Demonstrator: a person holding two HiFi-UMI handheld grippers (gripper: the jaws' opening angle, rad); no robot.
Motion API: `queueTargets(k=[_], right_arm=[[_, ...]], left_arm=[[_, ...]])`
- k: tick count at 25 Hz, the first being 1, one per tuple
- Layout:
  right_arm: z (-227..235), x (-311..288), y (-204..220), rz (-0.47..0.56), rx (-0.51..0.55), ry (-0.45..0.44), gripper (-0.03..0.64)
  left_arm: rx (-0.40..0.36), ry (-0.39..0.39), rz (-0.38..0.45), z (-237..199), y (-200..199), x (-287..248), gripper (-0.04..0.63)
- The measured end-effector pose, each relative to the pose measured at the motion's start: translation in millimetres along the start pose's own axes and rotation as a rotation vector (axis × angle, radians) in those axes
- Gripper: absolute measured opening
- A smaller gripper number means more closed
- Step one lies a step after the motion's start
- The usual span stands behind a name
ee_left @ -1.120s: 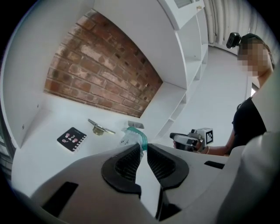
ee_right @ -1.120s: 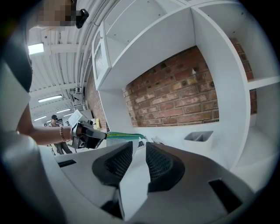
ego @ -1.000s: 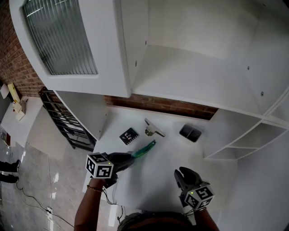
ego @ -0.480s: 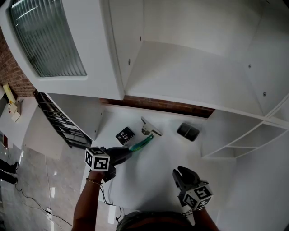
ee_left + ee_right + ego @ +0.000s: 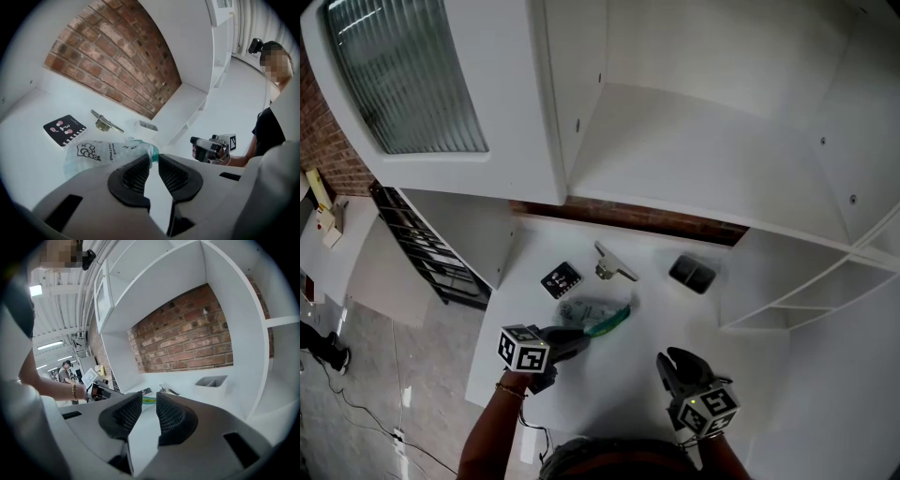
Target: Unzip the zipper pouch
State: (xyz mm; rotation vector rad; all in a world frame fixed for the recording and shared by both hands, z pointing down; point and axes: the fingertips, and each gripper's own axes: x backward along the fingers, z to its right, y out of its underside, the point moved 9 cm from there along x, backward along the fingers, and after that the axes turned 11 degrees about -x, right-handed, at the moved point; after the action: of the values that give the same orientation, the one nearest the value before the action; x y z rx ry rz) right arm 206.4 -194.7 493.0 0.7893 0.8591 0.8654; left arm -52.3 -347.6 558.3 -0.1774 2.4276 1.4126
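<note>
zipper pouch (image 5: 103,152): near end hid behind left hand-held gripper (image 5: 153,159) | zip pull: can't tell | black card (image 5: 562,280) print: too small

Translucent, green-edged zipper pouch (image 5: 587,312), flat

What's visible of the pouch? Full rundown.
The pouch is translucent, whitish soft plastic with a black cartoon print and lettering and a green edge. It lies crumpled on the white table, near a black card. The left gripper is shut on its green end. Whether the zipper is open can't be told.
</note>
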Motion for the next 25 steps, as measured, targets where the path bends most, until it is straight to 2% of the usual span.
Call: queueTargets(k=[3, 9, 13, 19, 22, 25], right_arm=[[-3, 0, 0, 0.001, 0.001, -0.003, 0.092], [-8, 0, 4, -0.003, 0.004, -0.008, 0.092], [-10, 1, 4, -0.003, 0.007, -0.013, 0.092], [-20, 2, 6, 0.002, 0.014, -0.032, 0.092], [-28, 5, 10, -0.007, 0.018, -0.045, 0.092], [-36, 8, 16, -0.033, 0.031, -0.053, 0.087]], left_arm=[[0.013, -0.002, 0.000, 5, 12, -7, 0.057], [-0.023, -0.052, -0.035, 18, 32, -12, 0.077], [-0.039, -0.078, -0.052, 25, 38, -9, 0.135], [-0.023, -0.113, -0.013, 37, 44, 4, 0.138], [-0.041, -0.145, 0.004, 47, 46, 14, 0.138], [-0.091, -0.202, -0.017, 62, 51, 24, 0.137]])
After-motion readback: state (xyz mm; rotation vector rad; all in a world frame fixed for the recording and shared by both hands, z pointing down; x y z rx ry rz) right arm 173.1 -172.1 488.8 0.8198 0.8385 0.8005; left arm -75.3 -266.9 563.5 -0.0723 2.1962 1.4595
